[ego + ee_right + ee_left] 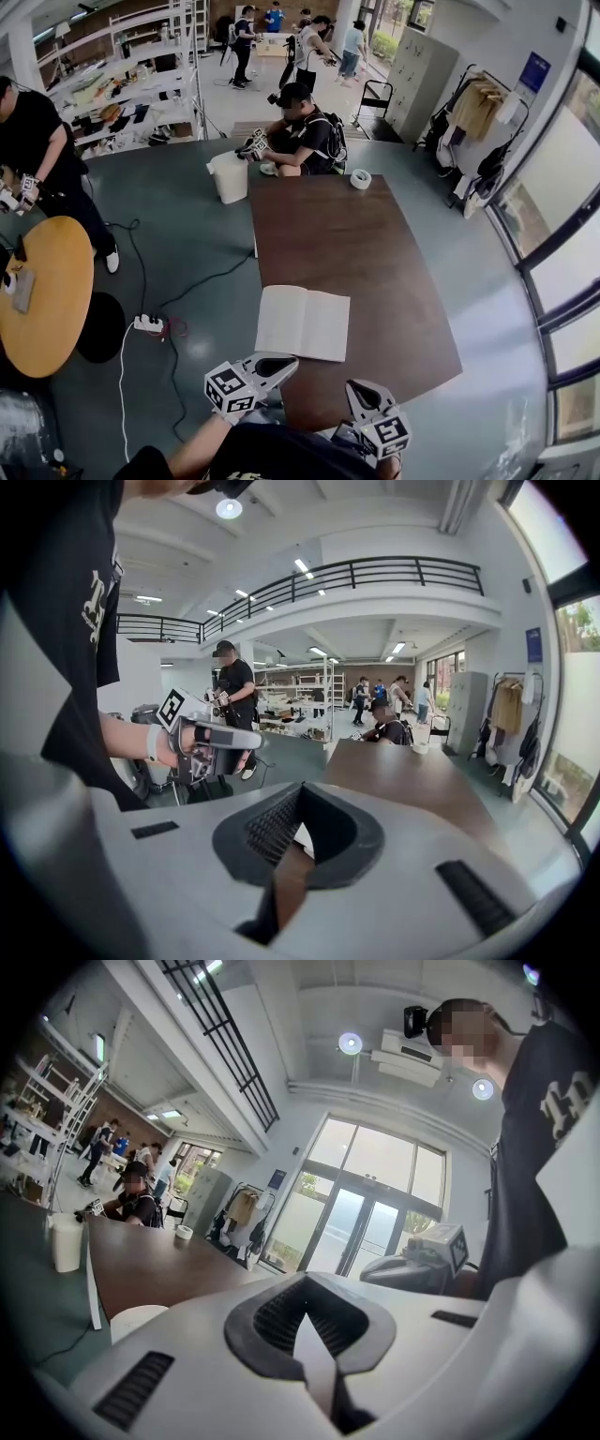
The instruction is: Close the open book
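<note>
Centrally, the open book (302, 322) lies flat with pale pages up on the near left part of the long brown table (356, 234), its left side at the table's left edge. Left gripper (289, 362) hangs just off the table's near left corner, close to the book's near edge but apart from it; in the left gripper view its jaws are pressed together with nothing between them. Right gripper (355, 385) sits over the table's near edge, to the right of the book and well clear of it; its own view shows the jaws likewise together and empty. At the far end of the table are a roll of tape (360, 178) and a seated person (302, 131), with a white bin (230, 176) on the floor beside the far left corner.
</note>
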